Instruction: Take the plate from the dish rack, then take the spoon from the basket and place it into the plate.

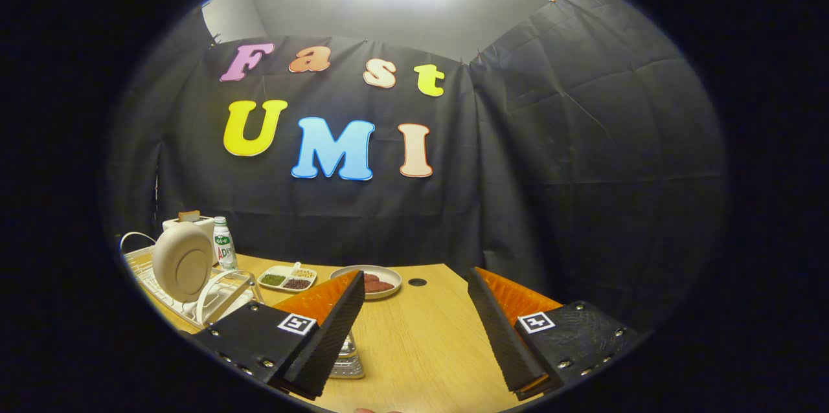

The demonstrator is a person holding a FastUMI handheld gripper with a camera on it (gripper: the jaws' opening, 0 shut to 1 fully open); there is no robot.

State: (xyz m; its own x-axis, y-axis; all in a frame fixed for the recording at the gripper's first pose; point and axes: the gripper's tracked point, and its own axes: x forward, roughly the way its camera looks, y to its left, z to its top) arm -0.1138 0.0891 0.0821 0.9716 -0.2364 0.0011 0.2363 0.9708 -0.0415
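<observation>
Looking out along my tool (pixel 414 335), I see its two fingers spread wide apart with nothing between them but bare wood, so it is released and grasps nothing. Under them runs the bench (pixel 421 342), a pale wooden top that ends at the black cloth wall. At the bench's left edge stands the white wire dish rack (pixel 194 300), and the plate (pixel 183 261), a cream round one, stands upright on its rim in it, facing roughly toward me, well off to the left of my left finger. Behind the rack, in the far left corner, sits a white boxy appliance (pixel 194 223), and just beside it a small white bottle (pixel 225 245) with a green label stands upright. Along the far edge, beyond my left finger, lies a white divided tray (pixel 288 278) with green, dark and pale fillings in its compartments; just right of it is a shallow round dish (pixel 382 278) holding some reddish pieces. A small dark hole (pixel 418 282) shows in the bench top near the dish. Partly hidden behind my left fingertip, a clear glass object (pixel 346 361) rests on the wood; I cannot tell what it is.
</observation>
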